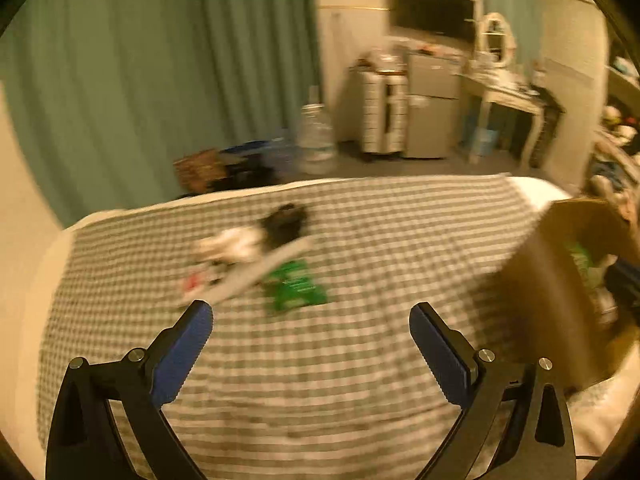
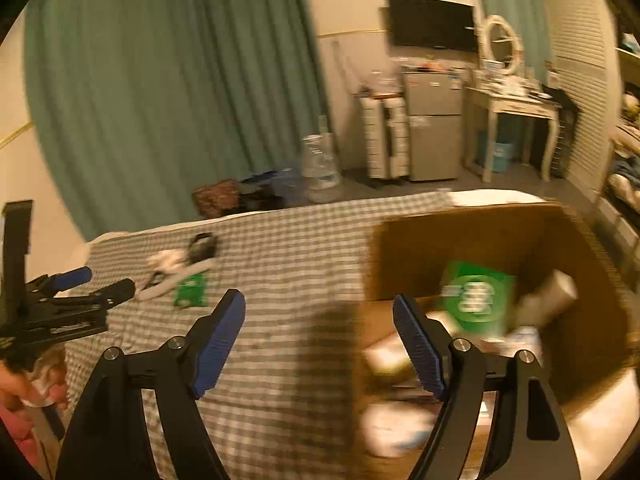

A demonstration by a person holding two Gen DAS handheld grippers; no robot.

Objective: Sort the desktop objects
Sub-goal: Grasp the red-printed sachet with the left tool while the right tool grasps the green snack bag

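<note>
Both grippers empty, jaws spread, over the checked bedcover.

Left gripper point(image 1: 310, 314) is wide open above the checked cover point(image 1: 360, 220); right gripper point(image 2: 319, 304) is open at the cardboard box point(image 2: 460, 236) rim. A green packet point(image 1: 294, 288) lies left of the box; another green pack point(image 2: 478, 298) lies inside it.

Both hand-held grippers, left point(image 1: 310, 314) and right point(image 2: 319, 300), gape empty.
</note>
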